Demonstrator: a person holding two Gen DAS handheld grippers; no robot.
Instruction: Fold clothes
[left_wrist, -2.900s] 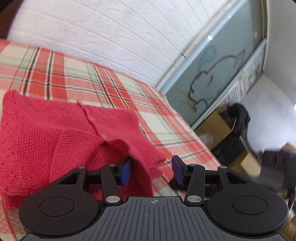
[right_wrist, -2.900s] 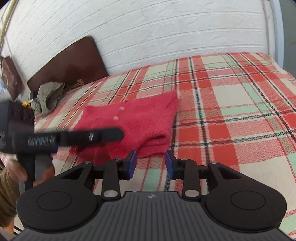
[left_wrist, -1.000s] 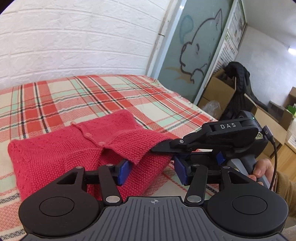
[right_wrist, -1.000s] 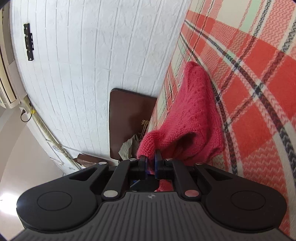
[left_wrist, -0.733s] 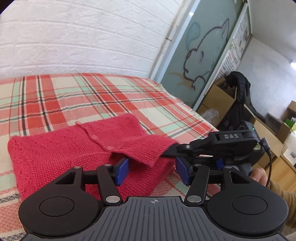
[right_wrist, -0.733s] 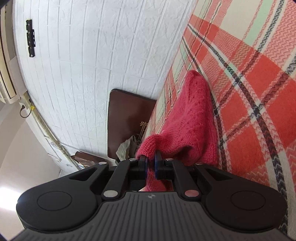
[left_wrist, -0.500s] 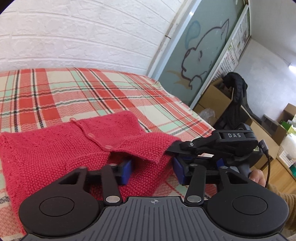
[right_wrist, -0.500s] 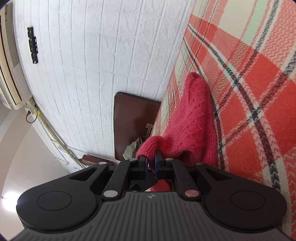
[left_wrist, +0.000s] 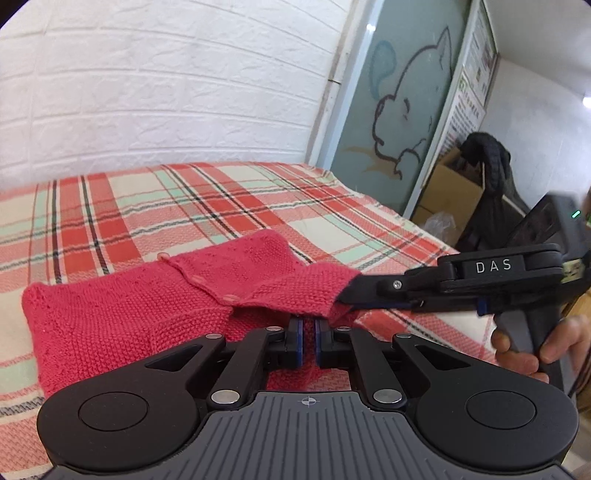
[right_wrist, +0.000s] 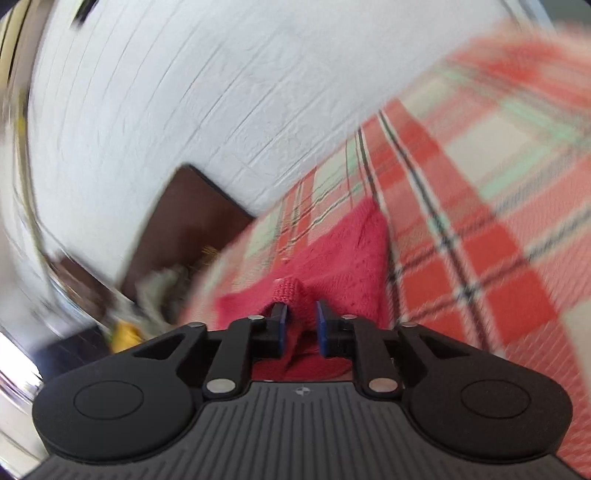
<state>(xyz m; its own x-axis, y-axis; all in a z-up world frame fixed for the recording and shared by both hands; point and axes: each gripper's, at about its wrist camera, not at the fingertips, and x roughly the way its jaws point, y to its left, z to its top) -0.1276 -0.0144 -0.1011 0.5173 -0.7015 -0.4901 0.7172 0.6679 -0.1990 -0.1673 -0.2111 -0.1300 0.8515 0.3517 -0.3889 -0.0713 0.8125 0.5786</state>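
Here the plaid bed (left_wrist: 192, 206) carries a red knitted cardigan (left_wrist: 122, 314), which lies folded near the bed's near edge, toward the corner by the glass door (left_wrist: 399, 110). Its buttoned front faces up, and one flap of knit is lifted off the rest toward that side.

The right gripper (left_wrist: 345, 295), seen from the left wrist camera, reaches in from the bed's door-side edge, and its black fingers meet the tip of the raised flap. From its own blurred camera, the right gripper (right_wrist: 301, 325) shows its jaws parted, with a ridge of red knit standing between the blue pads (right_wrist: 322, 325) without being pressed by both.

The left gripper (left_wrist: 308, 341) sits at the cardigan's near edge, under the raised flap. Its jaws are drawn almost together, a thin slit left between them. Whether any knit is pinched in that slit cannot be told.
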